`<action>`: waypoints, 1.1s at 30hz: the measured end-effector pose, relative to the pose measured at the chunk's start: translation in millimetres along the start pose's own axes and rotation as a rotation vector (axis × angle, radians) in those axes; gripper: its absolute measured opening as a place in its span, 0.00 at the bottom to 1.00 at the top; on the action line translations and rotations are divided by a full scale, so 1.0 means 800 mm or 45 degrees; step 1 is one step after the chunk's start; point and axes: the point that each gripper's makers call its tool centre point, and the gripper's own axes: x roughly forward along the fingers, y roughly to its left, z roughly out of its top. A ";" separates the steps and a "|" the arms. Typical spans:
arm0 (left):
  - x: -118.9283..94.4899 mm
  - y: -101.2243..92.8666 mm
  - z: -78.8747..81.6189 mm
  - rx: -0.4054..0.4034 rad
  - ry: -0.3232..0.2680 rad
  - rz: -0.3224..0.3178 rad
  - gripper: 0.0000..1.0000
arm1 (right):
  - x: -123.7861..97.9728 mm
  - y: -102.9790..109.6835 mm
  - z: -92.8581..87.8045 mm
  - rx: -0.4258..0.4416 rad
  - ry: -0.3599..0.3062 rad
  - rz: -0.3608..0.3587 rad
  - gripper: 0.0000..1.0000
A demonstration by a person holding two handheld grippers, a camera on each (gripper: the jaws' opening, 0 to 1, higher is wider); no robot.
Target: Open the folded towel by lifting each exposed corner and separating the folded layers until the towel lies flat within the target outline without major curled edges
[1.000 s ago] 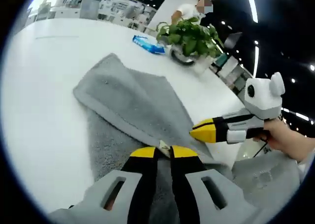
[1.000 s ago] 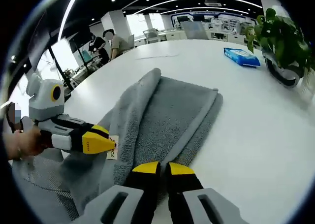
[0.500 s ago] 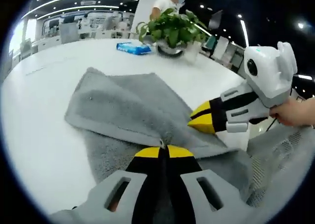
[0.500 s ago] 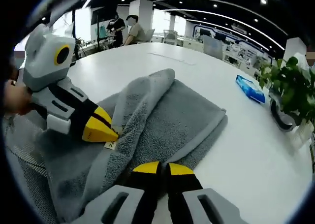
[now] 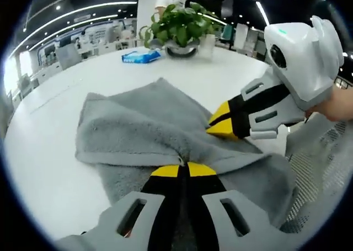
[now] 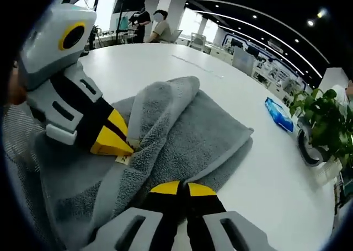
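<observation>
Because the grey terry towel [image 5: 138,135] is soft, limp and light, it should drape and sag wherever it is not supported, so the sound places to hold it are the hemmed edges and corners, not the loose middle. It lies bunched and still partly folded on the white table [image 5: 49,168], with one layer rolled up into a ridge along its length in the right gripper view.

Going left to right in the left gripper view, the left gripper [image 5: 183,168] has its yellow-tipped jaws pressed together on a pinch of towel edge near the small label. Just beside it, the right gripper [image 5: 220,124] comes in with its tips closed on the cloth. Farther back stand a blue packet [image 5: 140,55] and a potted plant [image 5: 176,27].

In the right gripper view, the jaws meet on the towel's near edge.
</observation>
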 end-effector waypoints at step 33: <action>0.003 0.003 -0.001 -0.089 0.034 -0.069 0.02 | 0.010 -0.009 0.000 -0.073 -0.095 -0.012 0.00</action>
